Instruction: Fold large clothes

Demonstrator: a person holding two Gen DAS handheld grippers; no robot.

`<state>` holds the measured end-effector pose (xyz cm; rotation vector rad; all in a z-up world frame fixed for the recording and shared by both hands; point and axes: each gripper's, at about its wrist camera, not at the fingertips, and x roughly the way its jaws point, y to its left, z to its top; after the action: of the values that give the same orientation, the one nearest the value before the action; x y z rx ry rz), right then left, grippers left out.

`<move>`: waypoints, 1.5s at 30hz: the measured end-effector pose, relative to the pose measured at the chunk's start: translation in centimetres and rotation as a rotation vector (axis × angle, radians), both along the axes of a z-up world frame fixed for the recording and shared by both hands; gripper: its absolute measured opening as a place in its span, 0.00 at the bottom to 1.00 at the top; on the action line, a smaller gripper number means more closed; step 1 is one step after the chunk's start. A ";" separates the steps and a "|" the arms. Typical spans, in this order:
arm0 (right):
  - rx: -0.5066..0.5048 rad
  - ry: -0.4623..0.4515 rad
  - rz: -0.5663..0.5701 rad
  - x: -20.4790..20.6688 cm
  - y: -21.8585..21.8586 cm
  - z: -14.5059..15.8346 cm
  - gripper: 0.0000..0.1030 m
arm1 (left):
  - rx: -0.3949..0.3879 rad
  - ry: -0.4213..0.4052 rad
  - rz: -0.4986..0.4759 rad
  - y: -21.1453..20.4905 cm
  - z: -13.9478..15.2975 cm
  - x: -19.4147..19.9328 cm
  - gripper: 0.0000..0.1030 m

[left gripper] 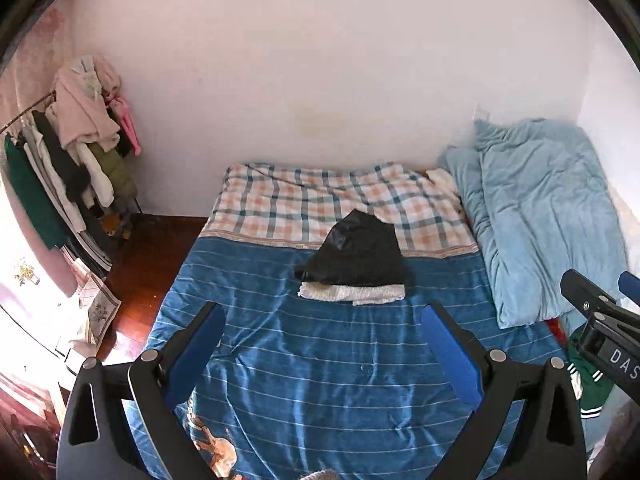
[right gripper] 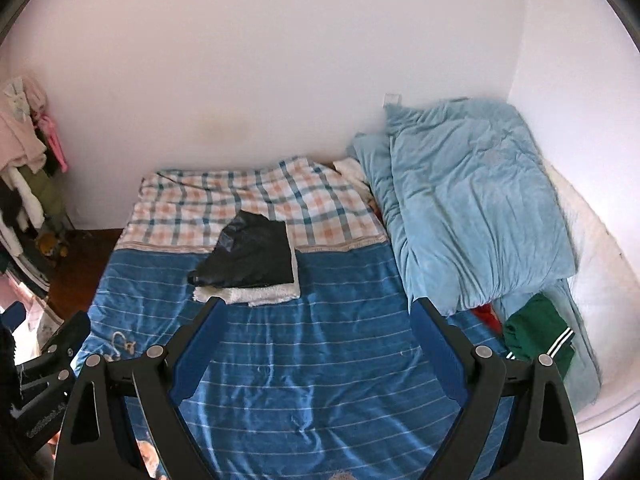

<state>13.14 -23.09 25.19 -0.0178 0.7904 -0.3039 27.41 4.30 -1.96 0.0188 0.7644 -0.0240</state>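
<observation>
A folded black garment lies on a folded white fleecy garment in the middle of the bed, across the seam between blue striped and plaid sheets. A green garment with white stripes lies bunched at the bed's right side. My left gripper is open and empty above the blue sheet, short of the stack. My right gripper is open and empty, also above the blue sheet; its side shows in the left wrist view.
A light blue duvet is heaped along the right side by the wall. A red item peeks out beneath it. A clothes rack with several hanging garments stands left of the bed on the dark wooden floor.
</observation>
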 end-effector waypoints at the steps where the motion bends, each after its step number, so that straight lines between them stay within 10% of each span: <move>1: -0.003 -0.007 0.004 -0.8 0.0 0.6 0.91 | -0.002 -0.012 0.001 0.0 0.5 -0.6 0.98; 45: -0.008 -0.082 0.088 -8.1 0.4 3.9 0.97 | 0.002 -0.114 0.057 0.3 3.8 -8.6 0.99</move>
<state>5.03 -22.67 29.08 -0.0467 0.7048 -0.2233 18.81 4.61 1.84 0.0006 0.6508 0.0317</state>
